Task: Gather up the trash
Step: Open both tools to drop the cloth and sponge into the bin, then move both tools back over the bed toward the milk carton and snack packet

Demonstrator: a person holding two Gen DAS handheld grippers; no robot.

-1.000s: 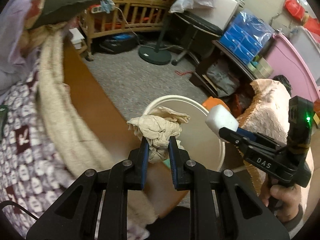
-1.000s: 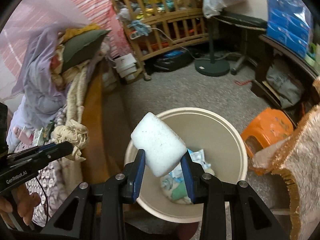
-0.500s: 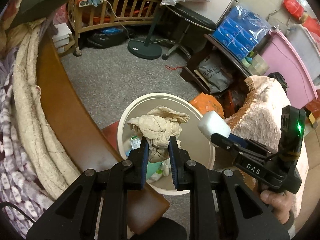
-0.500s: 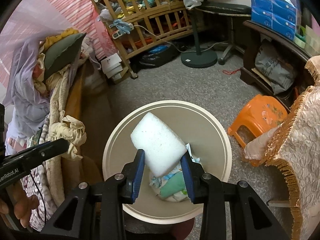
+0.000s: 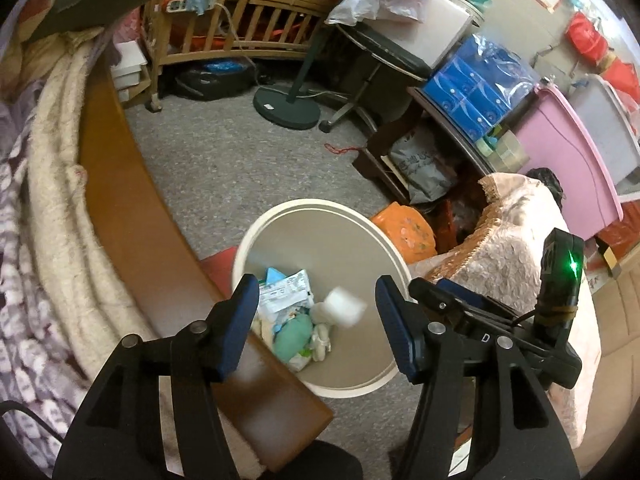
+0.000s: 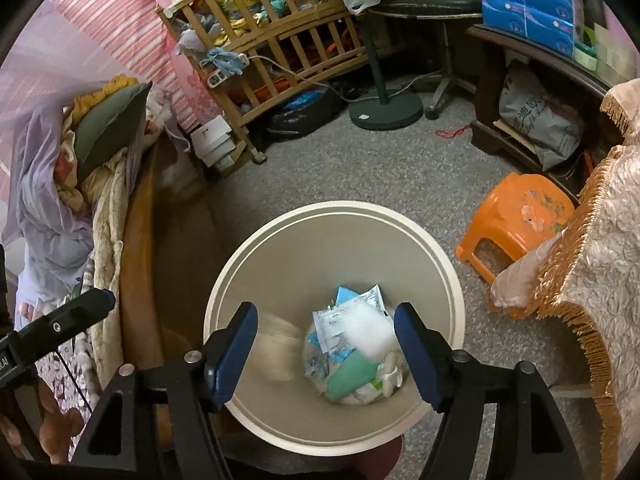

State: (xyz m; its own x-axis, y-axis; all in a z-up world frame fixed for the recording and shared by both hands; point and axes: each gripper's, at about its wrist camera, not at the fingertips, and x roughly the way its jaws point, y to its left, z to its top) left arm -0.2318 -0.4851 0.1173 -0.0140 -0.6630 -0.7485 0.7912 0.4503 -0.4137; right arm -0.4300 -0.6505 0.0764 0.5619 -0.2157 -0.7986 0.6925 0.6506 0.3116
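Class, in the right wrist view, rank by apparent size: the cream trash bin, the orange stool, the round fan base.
1. cream trash bin, plainly largest, though nearest the camera.
2. orange stool.
3. round fan base, looks smallest, but it stands farther off, so its place below the stool is unsure.

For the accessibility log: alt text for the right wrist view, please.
The right claw hangs open over a cream trash bin, with a white foam block and a blurred beige tissue wad dropping onto wrappers inside. An orange stool stands beside it.

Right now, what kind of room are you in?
Probably a lived-in bedroom: a wooden crib stuffed with things, piled bedding on a bed, and a cream trash bin on the carpet.
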